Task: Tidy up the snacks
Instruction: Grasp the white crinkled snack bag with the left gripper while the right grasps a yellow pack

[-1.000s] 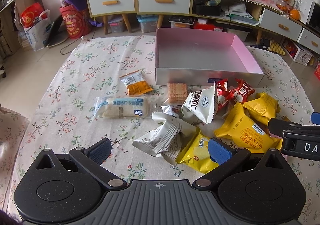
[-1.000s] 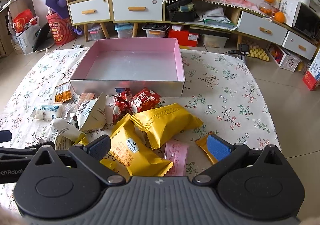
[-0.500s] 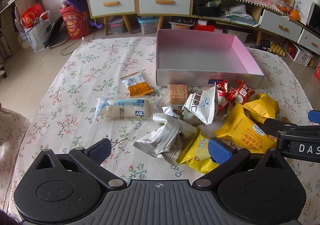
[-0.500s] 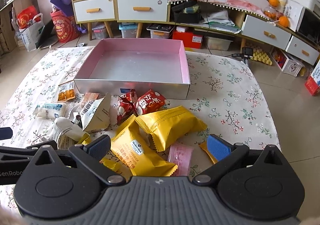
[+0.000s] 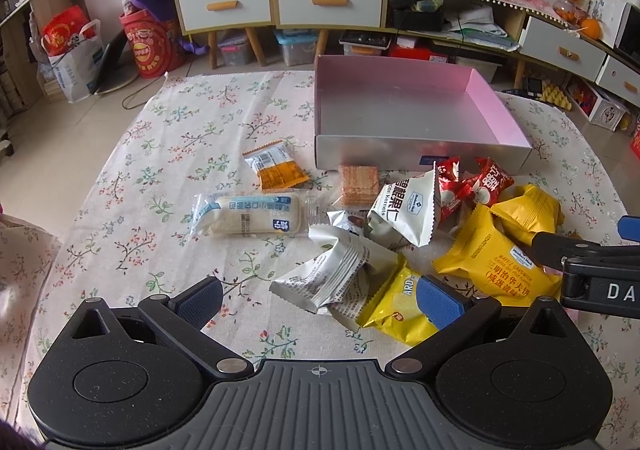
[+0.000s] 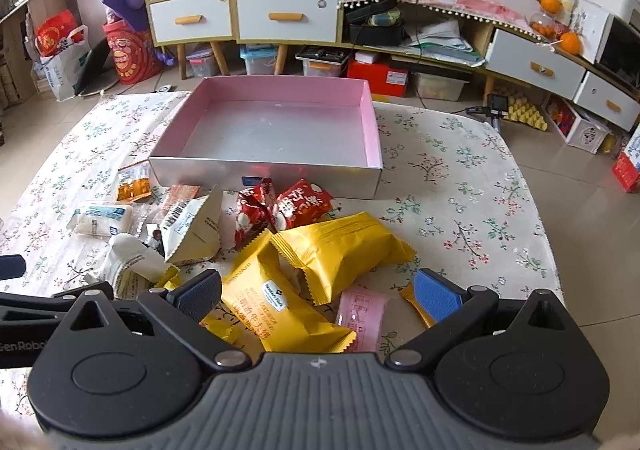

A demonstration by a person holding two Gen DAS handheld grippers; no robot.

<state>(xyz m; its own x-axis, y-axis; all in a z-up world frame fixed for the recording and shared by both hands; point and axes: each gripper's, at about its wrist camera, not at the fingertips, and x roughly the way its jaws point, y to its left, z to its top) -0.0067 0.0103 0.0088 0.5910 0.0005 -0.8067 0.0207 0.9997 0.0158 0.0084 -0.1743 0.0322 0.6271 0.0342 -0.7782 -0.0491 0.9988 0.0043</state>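
Observation:
A pile of snack packets lies on the floral tablecloth in front of an empty pink box (image 5: 404, 110) (image 6: 280, 130). Yellow waffle packets (image 5: 496, 262) (image 6: 340, 250), red packets (image 6: 284, 206), a white nut bag (image 5: 412, 206), a white rice-cake packet (image 5: 252, 214), an orange packet (image 5: 276, 170) and a pink sachet (image 6: 360, 314) show. My left gripper (image 5: 316, 302) is open, empty, over a crumpled silver wrapper (image 5: 332, 274). My right gripper (image 6: 316, 298) is open, empty, over a yellow packet (image 6: 276, 306).
The tablecloth (image 5: 160, 154) covers a table; its right edge (image 6: 536, 218) drops to tiled floor. Cabinets with drawers (image 6: 280, 14), storage boxes and bags stand behind. My right gripper also shows at the right in the left wrist view (image 5: 592, 270).
The right gripper has risen and tilted slightly so the box sits lower in its view. The left gripper has barely moved. No snack has shifted.

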